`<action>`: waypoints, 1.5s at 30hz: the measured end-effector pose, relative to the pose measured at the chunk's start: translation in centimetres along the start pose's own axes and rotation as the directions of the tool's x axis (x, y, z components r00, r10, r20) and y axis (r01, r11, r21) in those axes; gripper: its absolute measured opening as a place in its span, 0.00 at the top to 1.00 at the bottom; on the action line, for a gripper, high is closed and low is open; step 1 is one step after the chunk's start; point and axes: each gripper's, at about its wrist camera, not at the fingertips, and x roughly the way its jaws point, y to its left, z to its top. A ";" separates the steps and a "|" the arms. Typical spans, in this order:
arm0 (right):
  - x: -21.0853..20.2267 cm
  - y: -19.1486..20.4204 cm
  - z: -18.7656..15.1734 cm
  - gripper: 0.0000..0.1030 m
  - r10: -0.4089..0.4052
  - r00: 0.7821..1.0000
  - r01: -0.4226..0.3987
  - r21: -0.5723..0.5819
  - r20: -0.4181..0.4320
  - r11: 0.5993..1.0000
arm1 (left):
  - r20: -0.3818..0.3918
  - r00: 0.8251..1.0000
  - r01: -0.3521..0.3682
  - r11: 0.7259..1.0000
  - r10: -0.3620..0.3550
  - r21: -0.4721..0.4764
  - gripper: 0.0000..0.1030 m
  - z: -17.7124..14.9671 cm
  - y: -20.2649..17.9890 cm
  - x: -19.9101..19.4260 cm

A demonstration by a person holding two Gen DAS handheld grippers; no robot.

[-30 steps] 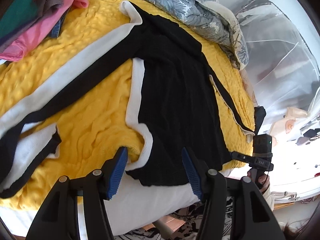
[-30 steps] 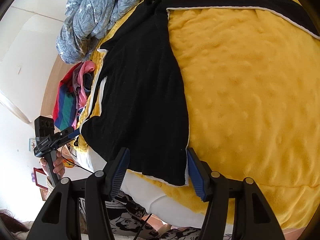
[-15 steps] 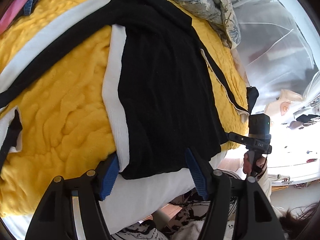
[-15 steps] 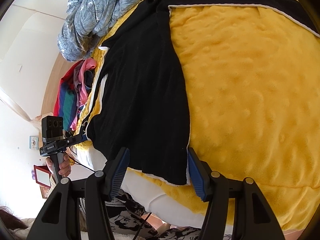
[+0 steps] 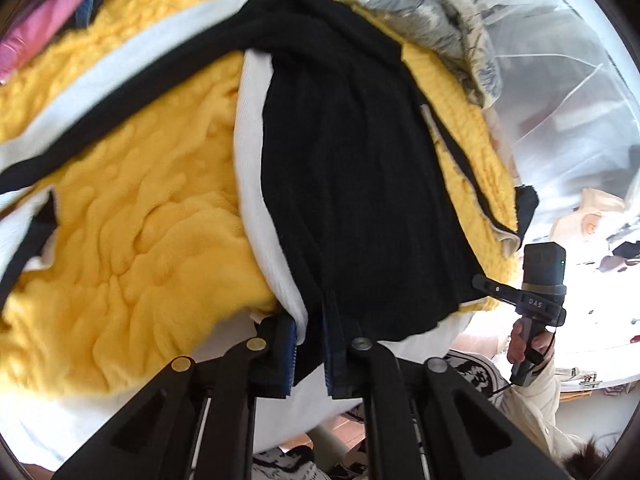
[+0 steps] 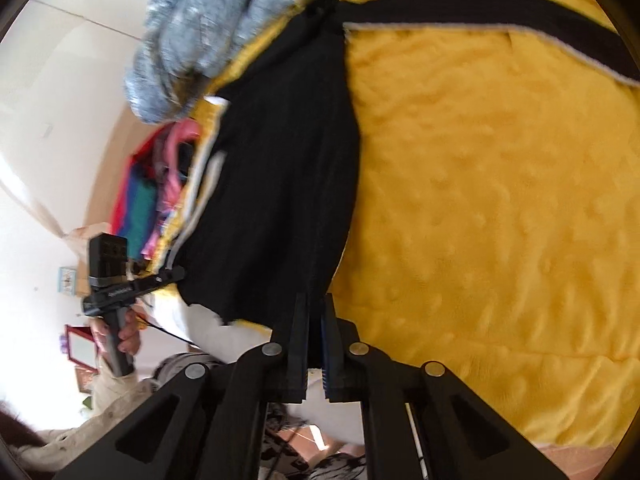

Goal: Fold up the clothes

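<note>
**Ana:** Hand-held gripper on the left (image 5: 310,344) has just been closing, and its blue pads now pinch the near hem of the black garment (image 5: 352,168) where the white trim (image 5: 250,168) runs beside it. The right hand-held gripper (image 6: 316,344) has just been closing too; its jaws are clamped on the other near corner of the same hem.

**Ben:** So where does the garment lie?

**Ana:** Spread on the yellow blanket (image 6: 500,200) covering the bed, its bottom edge hanging just over the near edge of the bed. A black sleeve or strap (image 6: 480,12) trails away toward the far right corner.

**Ben:** Which step is that, then?

**Ana:** I judge it the start of a fold: both lower corners are caught, nothing is doubled over yet. The next move calls for lifting both corners together and carrying them toward the far edge, level with each other, so the hem lands square on the upper part.

**Ben:** Anything in the way?

**Ana:** A grey patterned quilt (image 6: 208,32) is bunched at the far edge, touching the garment's top. A pile of pink and coloured clothes (image 5: 44,16) sits at the far left corner. The loose sleeves, stretched sideways, could drag or twist as the cloth rises.
</note>
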 end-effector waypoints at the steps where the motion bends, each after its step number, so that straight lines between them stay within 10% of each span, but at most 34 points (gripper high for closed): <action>1: -0.9 0.3 -0.1 0.96 0.010 1.000 -0.010 -0.011 0.021 1.000 | 0.011 1.000 0.016 1.000 -0.016 0.007 0.90 -0.3 -0.3 -0.6; 7: -6.9 1.5 -1.8 0.96 0.016 0.991 -0.009 -0.058 0.134 0.998 | 0.069 0.996 0.060 0.996 -0.064 0.062 0.90 -2.9 -2.2 -4.1; 17: -8.4 0.6 -6.1 0.95 -0.036 0.995 0.040 -0.040 0.089 0.998 | 0.021 0.999 0.028 1.000 -0.028 0.013 0.87 -6.2 -0.7 -3.9; 25: -10.4 -1.1 -5.2 0.60 -0.273 0.962 0.273 0.043 0.009 0.961 | 0.011 0.998 -0.063 0.992 0.065 -0.105 0.75 -6.3 3.1 -7.2; 31: -12.9 3.8 2.1 0.59 -0.314 0.933 0.342 -0.157 0.177 0.927 | 0.195 0.973 -0.122 0.993 0.119 0.002 0.31 0.9 -0.4 -11.8; 40: -3.9 11.8 21.8 0.58 -0.345 0.934 0.349 -0.443 0.093 0.826 | 0.217 0.962 -0.198 0.972 0.167 0.125 0.31 19.6 -5.6 -7.2; 45: 2.6 13.1 31.3 0.35 -0.327 0.943 0.320 -0.449 0.065 0.834 | 0.160 0.926 -0.362 0.924 0.341 0.126 0.31 28.5 -3.0 -2.1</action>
